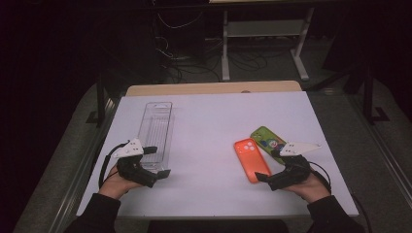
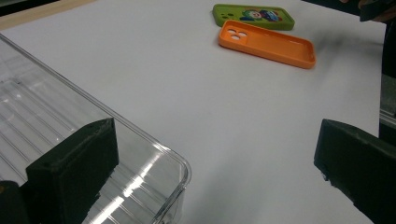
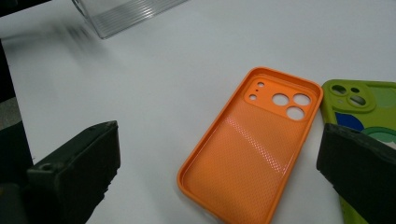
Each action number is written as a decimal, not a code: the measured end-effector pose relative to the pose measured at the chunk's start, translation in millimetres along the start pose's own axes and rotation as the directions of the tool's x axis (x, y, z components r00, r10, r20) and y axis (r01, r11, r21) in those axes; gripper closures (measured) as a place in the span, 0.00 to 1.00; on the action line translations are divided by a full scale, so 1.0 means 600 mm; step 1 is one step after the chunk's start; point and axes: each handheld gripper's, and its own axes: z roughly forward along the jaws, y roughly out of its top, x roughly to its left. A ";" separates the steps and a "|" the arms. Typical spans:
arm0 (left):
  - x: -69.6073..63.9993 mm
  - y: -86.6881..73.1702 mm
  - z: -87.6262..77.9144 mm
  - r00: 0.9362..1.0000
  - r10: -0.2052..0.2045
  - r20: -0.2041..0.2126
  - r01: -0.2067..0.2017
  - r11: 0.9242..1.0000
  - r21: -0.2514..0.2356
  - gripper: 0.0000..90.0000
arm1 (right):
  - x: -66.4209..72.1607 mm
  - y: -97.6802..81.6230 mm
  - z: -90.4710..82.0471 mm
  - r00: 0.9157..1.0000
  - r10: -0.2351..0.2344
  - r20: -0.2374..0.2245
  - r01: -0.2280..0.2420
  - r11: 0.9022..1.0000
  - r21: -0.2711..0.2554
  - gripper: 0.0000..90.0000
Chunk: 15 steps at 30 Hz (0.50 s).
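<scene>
White tabletop (image 1: 214, 121), rectangular, matte, evenly lit from above. Light wood board (image 1: 214, 88) protruding along far edge. Dark metal frame rails (image 1: 99, 104) flanking table left and right. Grey floor (image 1: 58, 160) both sides, speckled texture. Beyond table: white metal stand (image 1: 265, 34) with low shelf, two legs on floor feet. Black cables (image 1: 194, 60) tangled on floor beneath and beside stand. Room background dark, upper corners nearly black; walls not discernible. Illumination concentrated on tabletop, falling off sharply toward edges.
</scene>
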 end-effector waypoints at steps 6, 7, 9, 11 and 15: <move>-0.001 0.000 0.000 1.000 -0.002 0.002 0.002 1.000 0.008 0.00 | -0.001 0.000 -0.001 1.000 0.001 0.006 -0.001 1.000 0.001 0.00; -0.001 0.000 0.000 1.000 0.000 0.002 -0.001 1.000 0.010 0.00 | 0.000 0.001 -0.001 1.000 0.005 0.007 -0.005 1.000 0.002 0.00; -0.001 0.000 0.001 1.000 0.009 0.004 -0.009 1.000 0.008 0.00 | 0.000 0.002 0.000 1.000 0.003 0.009 -0.003 1.000 0.005 0.00; -0.001 0.000 0.002 1.000 0.007 0.006 -0.008 1.000 0.005 0.00 | -0.001 0.003 0.000 1.000 -0.002 0.010 0.002 1.000 0.005 0.00; -0.001 0.002 0.001 1.000 -0.002 0.008 0.002 1.000 0.009 0.00 | -0.003 0.007 0.002 1.000 0.001 0.018 -0.001 1.000 0.001 0.00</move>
